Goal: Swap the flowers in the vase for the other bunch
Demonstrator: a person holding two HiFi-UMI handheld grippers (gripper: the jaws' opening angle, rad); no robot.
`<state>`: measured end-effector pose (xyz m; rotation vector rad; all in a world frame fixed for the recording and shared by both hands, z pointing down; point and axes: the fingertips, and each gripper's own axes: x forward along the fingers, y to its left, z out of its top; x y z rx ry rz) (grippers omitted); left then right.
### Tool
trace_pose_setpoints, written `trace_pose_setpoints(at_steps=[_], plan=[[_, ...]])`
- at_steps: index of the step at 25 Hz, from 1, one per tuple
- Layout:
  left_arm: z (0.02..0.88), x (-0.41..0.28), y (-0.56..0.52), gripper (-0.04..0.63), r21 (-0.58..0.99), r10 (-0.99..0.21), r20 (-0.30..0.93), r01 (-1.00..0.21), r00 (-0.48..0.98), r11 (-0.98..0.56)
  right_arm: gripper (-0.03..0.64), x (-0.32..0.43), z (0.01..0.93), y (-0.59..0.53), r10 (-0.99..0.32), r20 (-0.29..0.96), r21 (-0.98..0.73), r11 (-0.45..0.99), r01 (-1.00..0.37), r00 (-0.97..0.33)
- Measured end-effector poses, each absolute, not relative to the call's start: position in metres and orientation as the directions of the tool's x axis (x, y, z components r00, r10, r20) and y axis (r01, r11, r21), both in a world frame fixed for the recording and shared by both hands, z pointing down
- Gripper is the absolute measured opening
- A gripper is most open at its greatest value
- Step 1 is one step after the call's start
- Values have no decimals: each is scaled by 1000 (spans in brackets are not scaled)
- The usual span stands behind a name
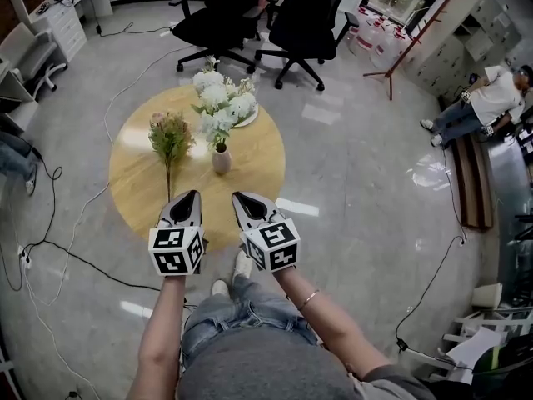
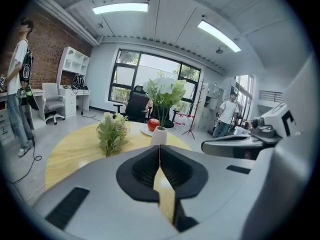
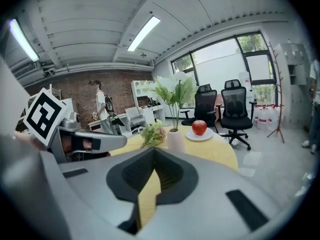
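A small white vase (image 1: 221, 158) stands near the middle of the round wooden table (image 1: 137, 186) and holds white flowers (image 1: 221, 102) on green stems. The other bunch (image 1: 169, 137), greenish with pale pink blooms, lies left of the vase with its stem toward me. Both grippers hover at the table's near edge, empty. My left gripper (image 1: 191, 194) is shut, just short of that bunch's stem end. My right gripper (image 1: 237, 196) is shut too, in front of the vase. The left gripper view shows the bunch (image 2: 112, 130) and the vase (image 2: 159, 135) ahead; the right gripper view shows the vase (image 3: 175, 139).
A white plate (image 3: 199, 135) with a red apple (image 3: 199, 127) sits behind the vase. Two black office chairs (image 1: 223, 13) stand beyond the table. Cables (image 1: 50, 248) trail over the floor at the left. One person stands by the desks (image 2: 20, 79); another sits at the right (image 1: 487, 98).
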<state>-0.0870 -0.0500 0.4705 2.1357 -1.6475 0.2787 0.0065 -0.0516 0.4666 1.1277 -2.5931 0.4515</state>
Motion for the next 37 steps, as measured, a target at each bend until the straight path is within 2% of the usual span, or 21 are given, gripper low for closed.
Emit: trace_pose_setpoints(at_steps=[16, 37], plan=[[460, -117, 31, 20, 197, -880, 398, -961, 259, -194, 9, -7, 452, 25, -688, 336, -172, 627, -760, -644], [451, -121, 83, 20, 188, -892, 371, -962, 258, -200, 9, -1, 451, 61, -691, 366, -178, 606, -775, -624]])
